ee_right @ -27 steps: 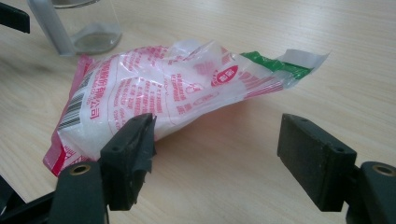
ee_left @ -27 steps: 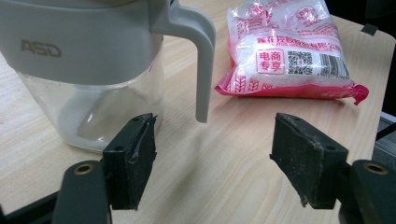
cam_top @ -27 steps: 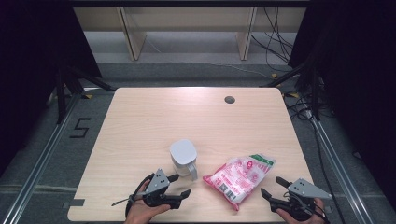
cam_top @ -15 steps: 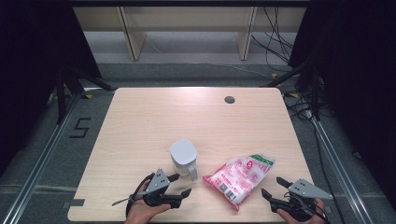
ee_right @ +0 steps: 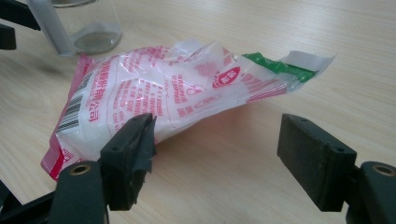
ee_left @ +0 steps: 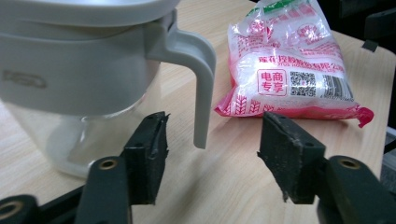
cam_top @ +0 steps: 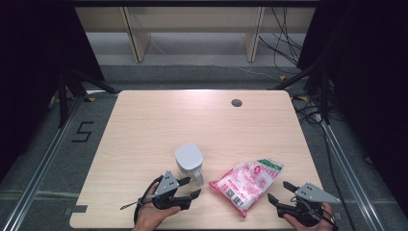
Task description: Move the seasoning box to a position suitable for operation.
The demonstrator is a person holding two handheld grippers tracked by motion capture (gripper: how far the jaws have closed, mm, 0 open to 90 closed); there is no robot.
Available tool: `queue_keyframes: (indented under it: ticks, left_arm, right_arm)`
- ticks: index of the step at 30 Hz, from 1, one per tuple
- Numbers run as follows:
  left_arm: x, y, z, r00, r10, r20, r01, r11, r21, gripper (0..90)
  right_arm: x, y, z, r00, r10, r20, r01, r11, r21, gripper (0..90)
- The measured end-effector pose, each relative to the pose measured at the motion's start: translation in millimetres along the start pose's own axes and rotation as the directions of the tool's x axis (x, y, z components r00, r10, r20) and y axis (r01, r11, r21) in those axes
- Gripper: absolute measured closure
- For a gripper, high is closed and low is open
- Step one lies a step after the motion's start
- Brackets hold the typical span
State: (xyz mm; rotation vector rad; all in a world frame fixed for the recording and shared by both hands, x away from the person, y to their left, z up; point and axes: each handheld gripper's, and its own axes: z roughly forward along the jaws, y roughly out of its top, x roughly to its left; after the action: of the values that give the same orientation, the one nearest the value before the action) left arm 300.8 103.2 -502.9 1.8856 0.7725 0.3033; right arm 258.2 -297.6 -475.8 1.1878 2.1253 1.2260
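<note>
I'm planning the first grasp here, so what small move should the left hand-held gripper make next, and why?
Probably ease the left hand-held gripper forward until its open jaws sit on either side of the jug's handle. The handle hangs just ahead of the jaws, roughly centred, with nothing between them yet. The jug stands upright beside the pink bag, which the open right hand-held gripper faces.

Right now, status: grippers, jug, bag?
Left gripper open, short of the jug handle. Right gripper open beside the bag, not touching. Both on the table; nothing in the way.
</note>
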Motion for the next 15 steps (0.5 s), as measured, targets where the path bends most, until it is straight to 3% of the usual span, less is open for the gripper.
queue_keyframes:
  ticks: [4,5,6,9,10,11,12,13,15]
  left_arm:
    - [-2.9,2.7,8.2,0.9999,0.015,0.004,-0.015,0.9999,0.000,46.3]
    - [0.1,5.2,11.9,0.9967,0.080,0.011,-0.080,0.9967,-0.017,46.3]
    - [6.2,8.9,13.8,0.9838,0.180,0.001,-0.180,0.9837,0.004,49.9]
    - [4.1,7.9,20.3,0.9890,0.148,0.002,-0.148,0.9890,0.003,56.2]
    - [8.9,9.1,20.5,0.9783,0.207,-0.018,-0.206,0.9784,0.004,59.4]
    - [8.9,9.1,20.5,0.9783,0.207,-0.018,-0.206,0.9784,0.004,63.9]
    - [14.5,9.5,19.8,0.9651,0.257,-0.052,-0.257,0.9664,0.004,67.3]
    - [14.4,9.1,19.6,0.9684,0.244,-0.052,-0.244,0.9697,0.001,70.5]
    - [17.7,9.2,18.1,0.9654,0.259,-0.028,-0.259,0.9657,0.022,76.4]
  right_arm:
    - [-0.4,-0.2,-0.8,1.0000,-0.005,0.008,0.005,1.000,-0.003,28.3]
    - [1.5,-0.5,-1.2,0.9997,0.023,0.005,-0.023,1.000,0.003,28.3]
    - [1.3,-0.6,-1.0,0.9998,0.022,0.005,-0.022,1.000,0.003,28.3]
    - [1.3,-0.3,-0.7,0.9999,0.015,0.003,-0.015,1.000,0.005,28.3]
    - [1.1,-0.3,-0.7,0.9999,0.010,0.003,-0.010,1.000,0.004,28.3]
    - [1.1,-0.3,-0.7,0.9999,0.010,0.003,-0.010,1.000,0.004,28.3]
    - [2.0,-0.5,-1.0,0.9997,0.023,0.002,-0.023,1.000,0.006,28.3]
    - [1.7,-0.5,-0.9,0.9998,0.020,0.003,-0.020,1.000,0.005,28.3]
    - [0.8,-0.5,-0.6,0.9999,0.017,0.002,-0.017,1.000,0.007,28.3]
